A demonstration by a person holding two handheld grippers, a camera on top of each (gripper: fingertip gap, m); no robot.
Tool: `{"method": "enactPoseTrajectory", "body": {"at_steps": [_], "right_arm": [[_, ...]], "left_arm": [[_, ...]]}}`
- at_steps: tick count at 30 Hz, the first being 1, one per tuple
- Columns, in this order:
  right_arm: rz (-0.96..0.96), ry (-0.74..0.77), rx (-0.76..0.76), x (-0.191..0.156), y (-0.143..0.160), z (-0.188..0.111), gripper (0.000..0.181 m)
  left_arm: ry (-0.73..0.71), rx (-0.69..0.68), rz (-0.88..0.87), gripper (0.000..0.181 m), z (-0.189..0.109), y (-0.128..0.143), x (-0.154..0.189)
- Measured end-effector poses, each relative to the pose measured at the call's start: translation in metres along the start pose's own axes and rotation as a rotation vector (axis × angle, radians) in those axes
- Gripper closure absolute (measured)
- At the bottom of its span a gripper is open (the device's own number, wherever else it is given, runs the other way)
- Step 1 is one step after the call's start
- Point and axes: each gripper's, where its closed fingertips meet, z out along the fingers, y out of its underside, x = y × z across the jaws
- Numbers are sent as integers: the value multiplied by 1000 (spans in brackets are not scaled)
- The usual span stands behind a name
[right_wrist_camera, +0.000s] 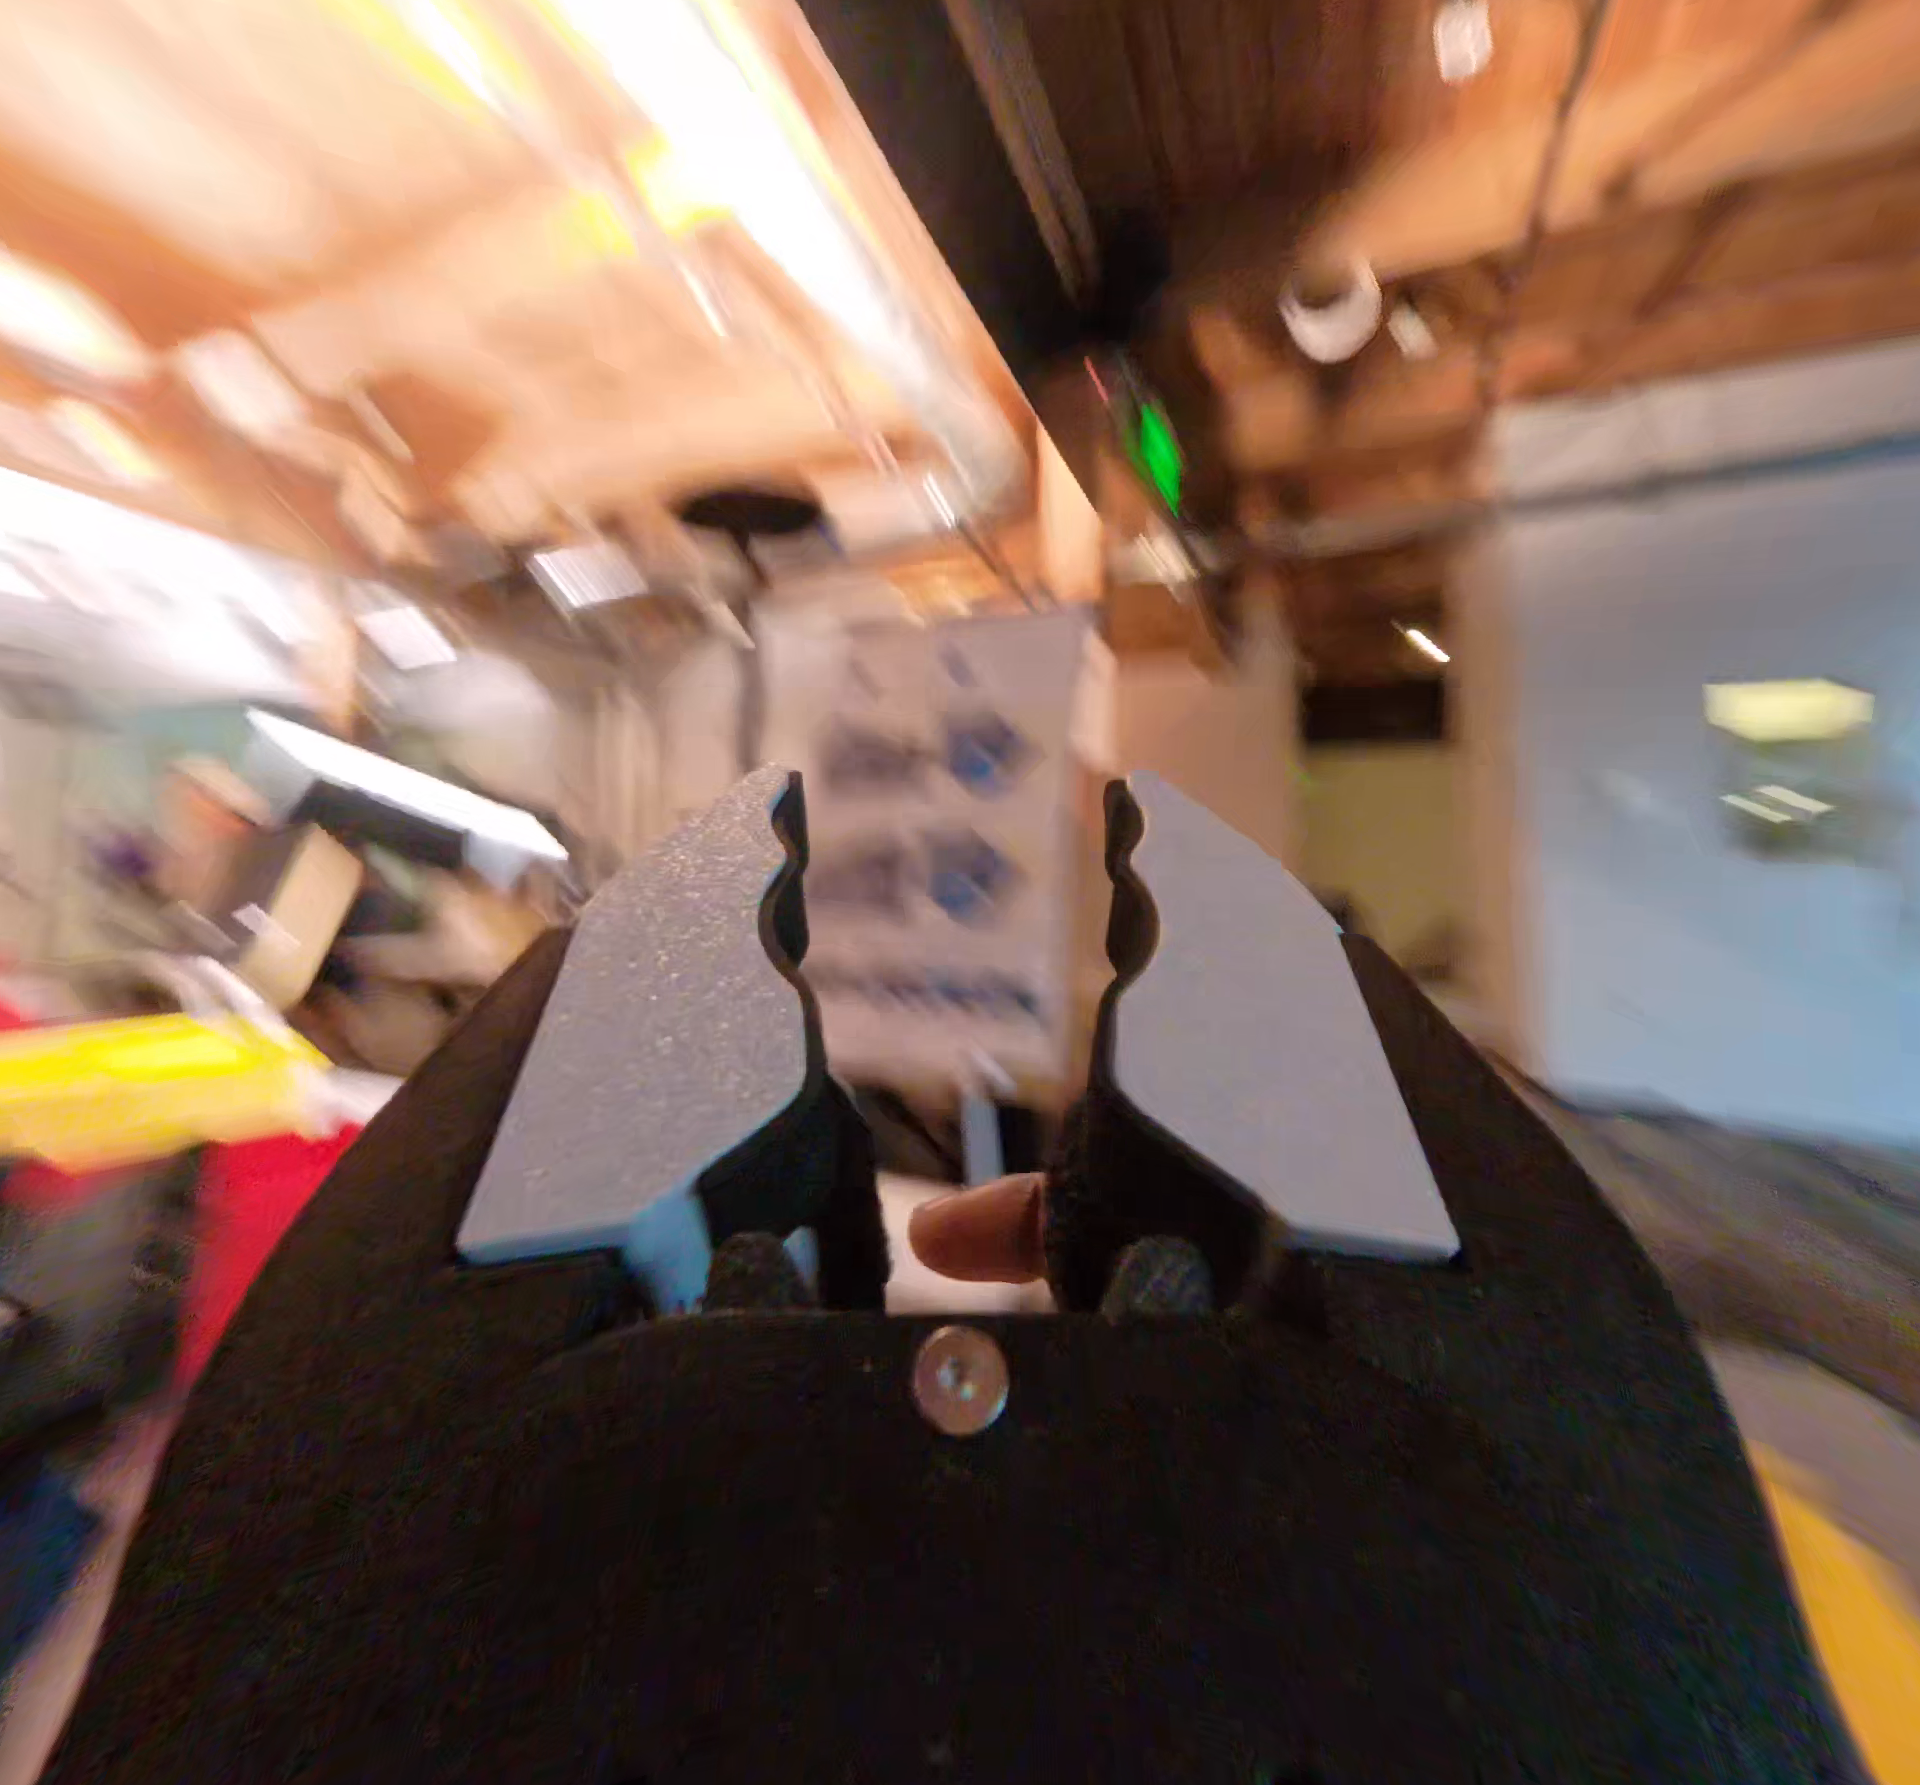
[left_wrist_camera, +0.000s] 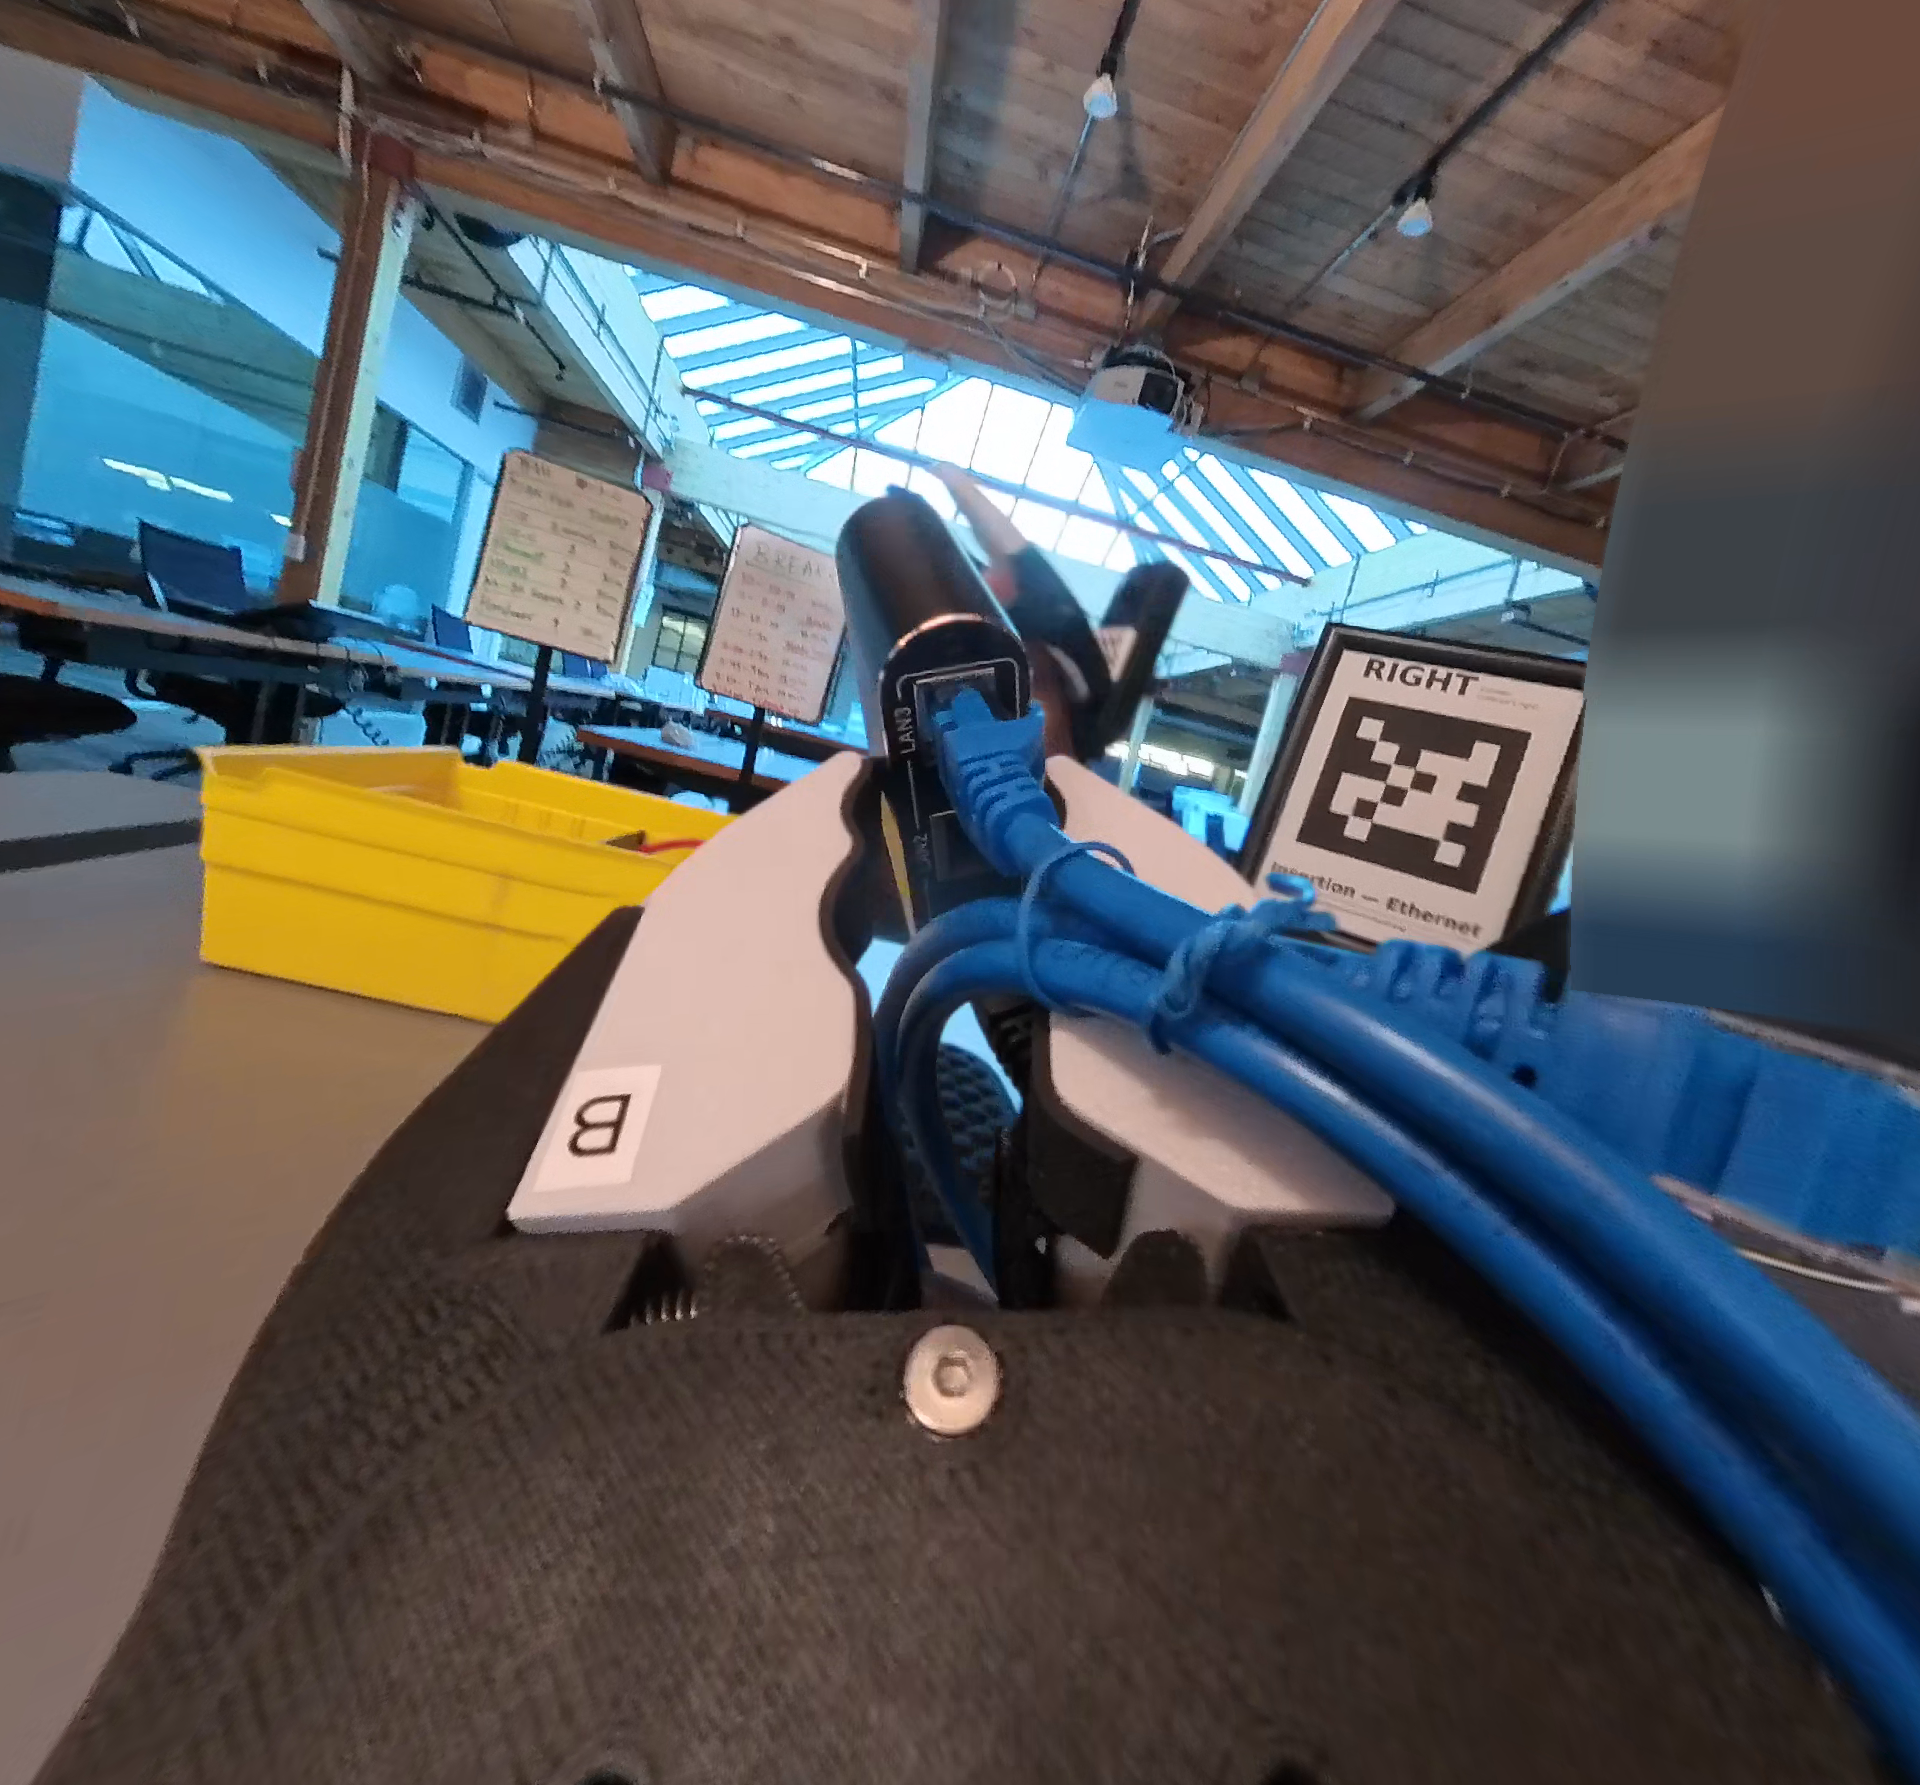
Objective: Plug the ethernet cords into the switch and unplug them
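Observation:
In the left wrist view my left gripper (left_wrist_camera: 956, 800) is shut on the black switch (left_wrist_camera: 914, 613), which stands tilted up between the grey fingers (left_wrist_camera: 727, 987). A blue ethernet plug (left_wrist_camera: 982, 738) sits in the switch's upper port. Its blue cord (left_wrist_camera: 1351, 1060), tied in a bundle with blue string, drapes over the right finger. A second blue plug end (left_wrist_camera: 1662, 1101) lies close at the right. The port below looks empty. In the right wrist view my right gripper (right_wrist_camera: 954, 831) is open and empty, raised in the air; the view is motion-blurred.
A yellow bin (left_wrist_camera: 416, 862) stands on the grey table (left_wrist_camera: 156, 1060) to the left. A framed marker card (left_wrist_camera: 1413, 790) stands behind the switch at right. A dark blurred upright object (left_wrist_camera: 1766, 592) fills the right edge. A person's fingertip (right_wrist_camera: 977, 1226) shows between the right gripper's fingers. Some 30 centimetres of space lies between my two pairs of fingers.

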Motion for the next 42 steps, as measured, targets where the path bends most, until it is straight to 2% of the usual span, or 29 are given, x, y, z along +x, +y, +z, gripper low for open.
{"method": "enactPoseTrajectory", "body": {"at_steps": [2, 4, 7, 10, 12, 14, 15, 17, 20, 24, 29, 31, 34, 37, 40, 42], "right_arm": [[213, -112, 241, -32, -24, -4, 130], [404, -199, 279, -59, -11, -1, 127], [608, -357, 129, -122, 57, 5, 120], [748, -531, -172, -197, 139, 0, 112], [832, -696, -310, -238, 160, -12, 115], [853, -734, -377, -256, 169, -17, 124], [834, -729, -398, -260, 174, -18, 131], [822, -757, -346, -262, 170, -23, 154], [885, -797, -346, -258, 168, -27, 158], [892, -863, -278, -246, 148, -26, 159], [787, -933, -218, -239, 126, -29, 158], [789, -946, -142, -230, 110, -29, 159], [738, -921, -133, -215, 100, -25, 159], [647, -931, -209, -207, 98, -23, 159], [529, -953, -392, -210, 113, -27, 159], [465, -968, -507, -214, 126, -32, 159]], "left_arm": [[1, 52, 19, 155, -3, -8, 1], [8, 104, 39, 155, -5, -16, 3], [11, 159, 65, 155, -9, -25, 5], [3, 184, 70, 155, -10, -29, 4], [-11, 177, 76, 155, -10, -29, 3], [-28, 155, 96, 155, -8, -25, 2], [-25, 140, 106, 155, -7, -22, 3], [-26, 85, 126, 155, -2, -12, 4], [-58, 24, 210, 154, 2, -3, 3], [-74, -99, 315, 148, 8, 13, 5], [-40, -67, 287, 140, 7, 8, 9], [-70, -40, 267, 142, 4, 2, 4], [-140, 45, 193, 144, -4, -15, -10], [-232, 108, 115, 144, -14, -28, -29], [-184, 165, 44, 142, -17, -37, -25], [-121, 164, -7, 134, -15, -37, -18]]}}
